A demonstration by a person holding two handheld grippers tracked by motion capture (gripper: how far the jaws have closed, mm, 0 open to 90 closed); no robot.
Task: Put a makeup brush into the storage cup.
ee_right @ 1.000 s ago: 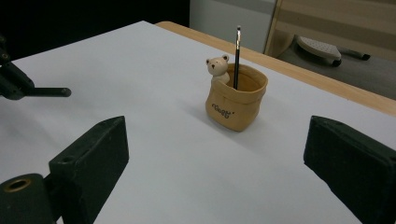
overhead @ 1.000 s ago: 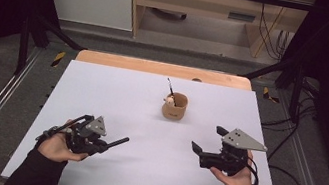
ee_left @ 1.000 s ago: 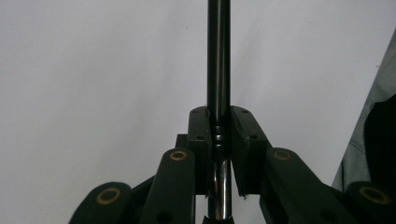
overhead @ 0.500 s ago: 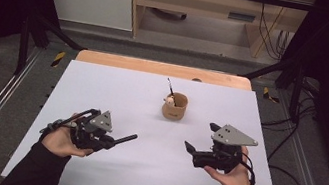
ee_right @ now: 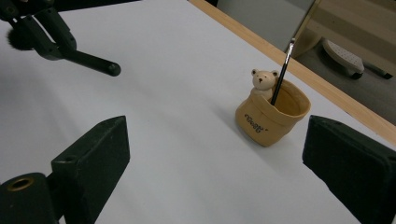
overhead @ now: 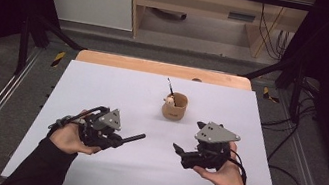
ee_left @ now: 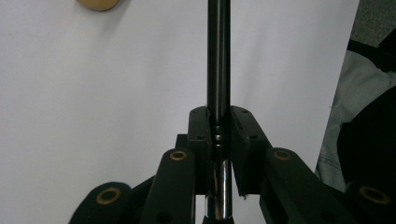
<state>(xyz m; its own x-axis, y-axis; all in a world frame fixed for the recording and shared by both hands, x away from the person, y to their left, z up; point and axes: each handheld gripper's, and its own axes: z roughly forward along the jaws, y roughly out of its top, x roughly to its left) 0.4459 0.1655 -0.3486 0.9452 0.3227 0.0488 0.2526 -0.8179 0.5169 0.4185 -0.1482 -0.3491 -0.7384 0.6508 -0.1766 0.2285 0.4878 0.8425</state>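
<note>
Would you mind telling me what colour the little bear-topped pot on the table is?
The pot is tan yellow, clearest in the right gripper view.

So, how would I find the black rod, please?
Start at the white table, then go to the left gripper near its front edge. The black rod is clamped between its jaws and points toward the tan cup, which holds a thinner stick.

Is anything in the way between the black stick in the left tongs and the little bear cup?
Nothing visible is. The left tongs are shut on the black stick, whose tip points toward the bear cup, with only bare white table between them. The open right tongs sit off to the side.
</note>
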